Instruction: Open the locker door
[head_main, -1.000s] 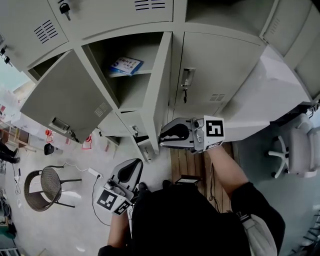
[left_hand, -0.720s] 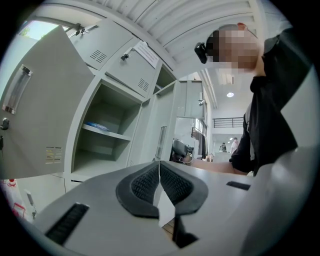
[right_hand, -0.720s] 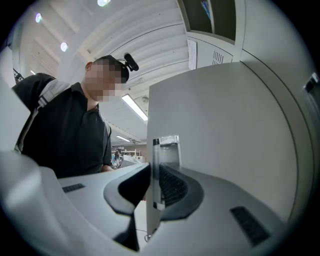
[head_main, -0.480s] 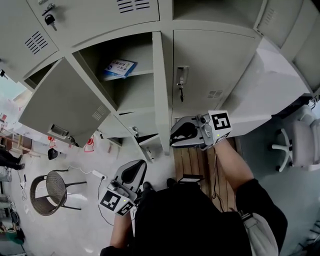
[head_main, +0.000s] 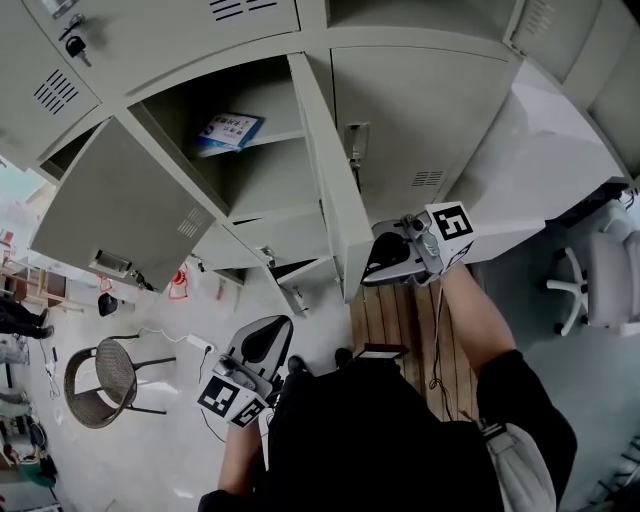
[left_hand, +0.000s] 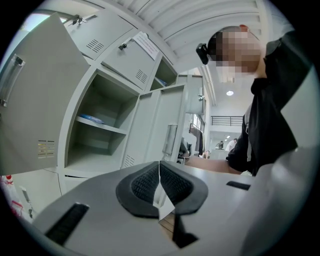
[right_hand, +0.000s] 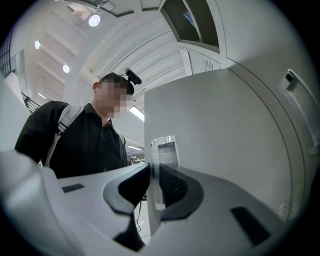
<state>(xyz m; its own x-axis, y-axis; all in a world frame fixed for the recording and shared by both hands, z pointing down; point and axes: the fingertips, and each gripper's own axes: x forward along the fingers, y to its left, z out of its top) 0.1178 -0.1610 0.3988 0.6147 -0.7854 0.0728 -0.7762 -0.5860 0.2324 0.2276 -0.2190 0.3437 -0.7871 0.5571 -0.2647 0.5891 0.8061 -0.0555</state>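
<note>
- Grey metal locker door (head_main: 430, 110) stands just right of the open compartment. I see its free edge gripped by the right gripper (head_main: 374, 270).
- Only the right gripper view confirms that grip: the door's edge sits between the closed-in pads, with the shiny metal handle plate (right_hand: 165, 147) just above.
- Left gripper (head_main: 262, 335) hangs low, well apart from the lockers. Its own view shows the jaws pressed together with nothing between them.
- Only the head view gives me the round wicker chair (head_main: 100, 375). The blue booklet (head_main: 228, 130) on the shelf is a mere sliver in the left gripper view.
- How far the door stands ajar, I can't tell.
</note>
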